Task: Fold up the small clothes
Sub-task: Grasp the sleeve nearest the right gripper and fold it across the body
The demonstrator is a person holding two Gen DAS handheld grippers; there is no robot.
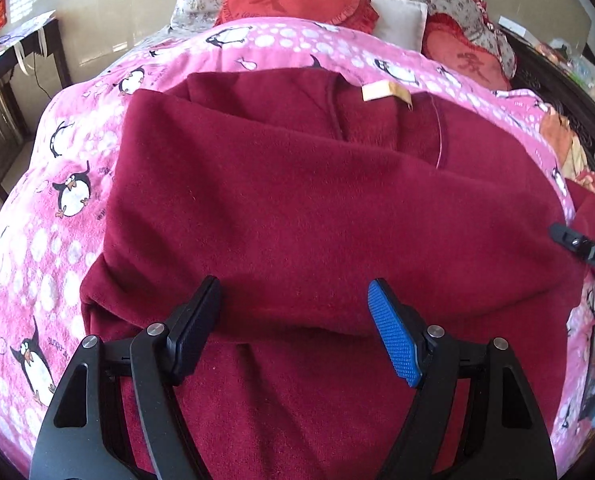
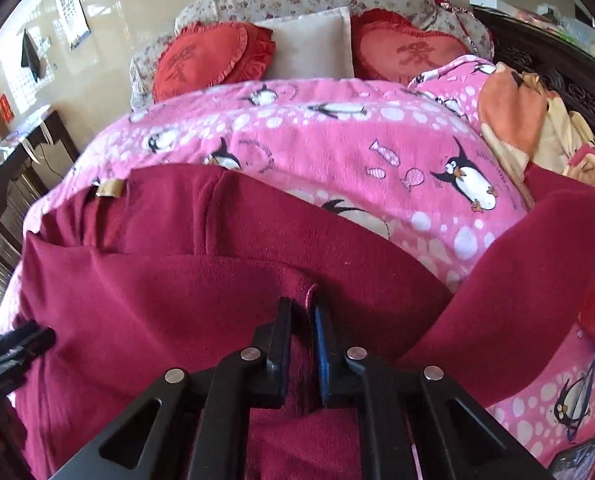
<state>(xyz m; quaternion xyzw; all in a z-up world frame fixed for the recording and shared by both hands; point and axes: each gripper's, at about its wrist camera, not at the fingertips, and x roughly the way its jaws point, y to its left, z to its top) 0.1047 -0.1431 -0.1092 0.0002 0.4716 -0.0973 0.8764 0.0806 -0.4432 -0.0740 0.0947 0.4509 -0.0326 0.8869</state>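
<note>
Jaws of the left gripper [image 1: 293, 300] stand wide apart above the near part of a dark red fleece garment [image 1: 305, 216], with nothing between them; the blue pad [image 1: 393, 332] on one finger faces inward, while the black finger opposite shows only its outer edge. Jaws of the right gripper [image 2: 302, 320] stand narrow and pinch a small raised fold of the same garment [image 2: 201, 280], the cloth rising just past the fingertips; how much fabric sits between the pads is hidden by the fingers themselves. Each gripper's tip appears at the margin of the other's view, cut off by the frame edge. The garment lies spread on a bed, over a pink blanket [image 1: 73, 184] printed with penguins and white dots. Its near hem runs under the grippers and out of frame. One sleeve [image 2: 529, 272] extends to the right in the right wrist view, its end cut off. Farther on, a tan label [image 1: 385, 92] marks the neckline. Beyond the blanket lie two red heart-shaped cushions [image 2: 213, 60] bearing a darker character, a pale pillow [image 2: 309, 44] between them, and a floral pillow behind, partly covered. An orange patterned cloth [image 2: 513, 112] lies at the right edge. A dark wooden desk [image 1: 37, 52] stands against the far wall at left, its top blurred.
</note>
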